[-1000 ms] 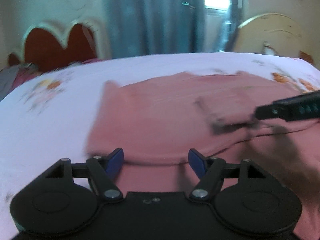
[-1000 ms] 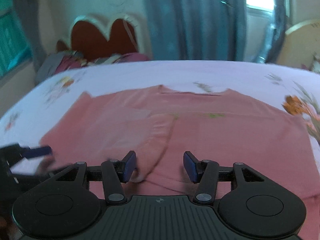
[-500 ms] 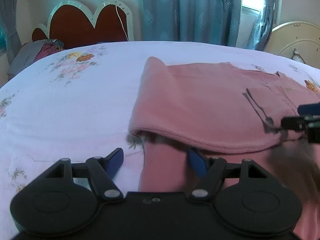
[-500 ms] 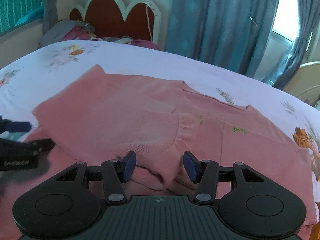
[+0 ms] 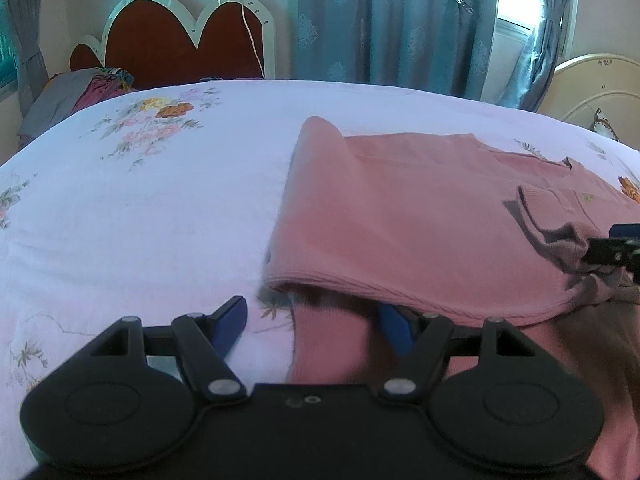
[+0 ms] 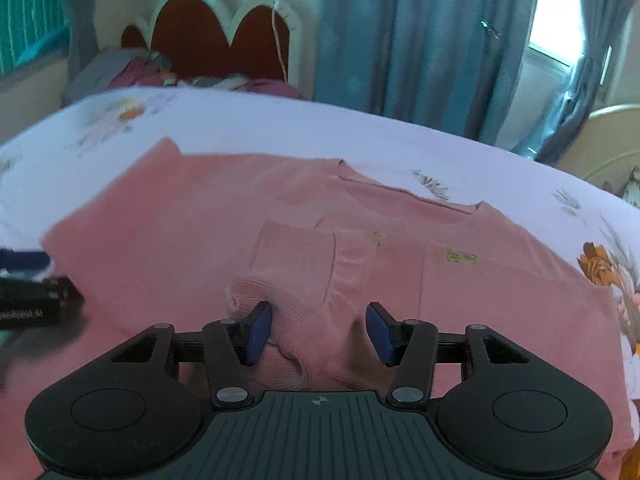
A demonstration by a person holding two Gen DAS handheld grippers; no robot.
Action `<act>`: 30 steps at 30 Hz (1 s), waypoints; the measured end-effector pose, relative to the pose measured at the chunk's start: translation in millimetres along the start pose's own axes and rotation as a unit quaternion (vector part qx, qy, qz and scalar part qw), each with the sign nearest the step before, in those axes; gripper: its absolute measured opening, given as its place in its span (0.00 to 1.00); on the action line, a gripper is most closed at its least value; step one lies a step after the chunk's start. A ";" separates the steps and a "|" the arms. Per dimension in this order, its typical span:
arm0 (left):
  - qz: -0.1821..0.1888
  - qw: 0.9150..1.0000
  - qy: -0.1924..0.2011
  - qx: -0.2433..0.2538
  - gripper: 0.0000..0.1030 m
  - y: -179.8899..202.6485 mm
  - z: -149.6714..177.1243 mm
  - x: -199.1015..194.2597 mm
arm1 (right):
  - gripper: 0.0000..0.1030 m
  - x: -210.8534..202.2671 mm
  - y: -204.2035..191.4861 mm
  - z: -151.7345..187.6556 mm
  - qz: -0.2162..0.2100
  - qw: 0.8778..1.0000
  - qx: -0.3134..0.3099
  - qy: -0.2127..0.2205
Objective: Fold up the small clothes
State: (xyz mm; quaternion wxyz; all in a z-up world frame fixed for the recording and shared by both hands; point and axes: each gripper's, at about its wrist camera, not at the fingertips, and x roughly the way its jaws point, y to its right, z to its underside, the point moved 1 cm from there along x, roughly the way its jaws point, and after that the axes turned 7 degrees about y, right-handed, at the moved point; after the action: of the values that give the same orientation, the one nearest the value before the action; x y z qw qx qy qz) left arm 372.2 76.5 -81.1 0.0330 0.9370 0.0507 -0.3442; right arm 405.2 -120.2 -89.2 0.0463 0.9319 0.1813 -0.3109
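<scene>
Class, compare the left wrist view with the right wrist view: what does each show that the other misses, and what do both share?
Left wrist only: the left gripper open over the pink garment's folded left edge. Right wrist only: the right gripper closing around the sleeve cuff, not yet pinching it, and green marks on the chest. Both: the floral bedsheet, headboard, curtains.

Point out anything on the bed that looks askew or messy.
The pink knit sweater mostly lies flat, but its ribbed sleeve cuff is bunched and crumpled on top, between the closing right gripper jaws. Nothing looks damaged.
</scene>
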 end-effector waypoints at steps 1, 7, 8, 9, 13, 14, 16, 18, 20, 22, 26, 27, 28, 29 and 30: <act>0.000 1.000 0.000 0.000 0.70 -0.1 -0.1 0.0 | 0.15 -0.8 1.6 -0.7 -0.006 1.000 0.007 -0.001; -0.001 1.000 0.000 0.003 0.70 0.0 0.1 -0.1 | 0.08 -16.1 27.0 -10.8 0.003 0.996 0.083 0.029; -0.001 1.000 0.000 0.003 0.70 0.1 0.1 -0.3 | 0.01 -19.1 33.7 -12.2 0.008 0.995 0.097 0.033; -0.002 1.000 0.000 0.003 0.70 0.2 0.3 -0.1 | 0.00 -23.5 42.1 -13.3 0.015 0.993 0.114 0.038; -0.004 1.000 0.001 0.000 0.70 1.0 -0.1 0.3 | 0.00 -33.3 73.9 -10.2 0.040 0.986 0.155 0.043; -0.004 1.000 0.001 -0.001 0.70 1.1 -0.2 0.2 | 0.00 -34.2 81.0 -8.4 0.047 0.985 0.162 0.040; -0.004 1.000 0.002 0.001 0.70 1.5 -0.1 -0.1 | 0.00 -35.9 93.9 -4.2 0.036 0.983 0.177 0.027; -0.004 1.000 0.003 0.007 0.70 1.9 0.1 -0.4 | 0.00 -38.4 98.7 -4.2 0.020 0.982 0.189 0.018; -0.003 1.000 0.003 0.009 0.70 2.0 0.2 -0.8 | 0.00 -42.2 88.5 -7.5 0.019 0.986 0.166 0.023; -0.003 1.000 0.002 0.008 0.70 1.8 -0.3 -1.1 | 0.03 -41.0 69.3 -11.8 0.002 0.991 0.130 0.026; -0.003 1.000 0.001 0.010 0.70 1.7 -0.7 -2.0 | 0.90 -39.1 25.1 -9.9 -0.026 0.997 0.060 0.052; -0.003 1.000 0.001 0.010 0.70 1.4 -0.4 -2.2 | 0.90 -38.1 14.1 -10.0 -0.031 0.997 0.035 0.053; -0.003 1.000 0.002 0.011 0.71 1.3 -0.4 -1.8 | 0.89 -35.0 4.9 -9.7 -0.037 0.998 0.018 0.048; -0.002 1.000 0.002 0.011 0.71 1.3 -0.5 -1.5 | 0.89 -31.0 -1.3 -8.5 -0.038 0.998 0.007 0.045; -0.002 1.000 0.002 0.012 0.71 1.2 -0.7 -1.3 | 0.89 -25.6 -9.0 -6.8 -0.035 0.999 -0.011 0.040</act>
State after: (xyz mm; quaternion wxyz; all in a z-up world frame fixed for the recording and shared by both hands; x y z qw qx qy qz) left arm 371.8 75.3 -79.7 0.0213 0.9379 0.0489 -0.3427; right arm 386.7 -118.3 -68.3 0.0380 0.9362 0.2184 -0.2728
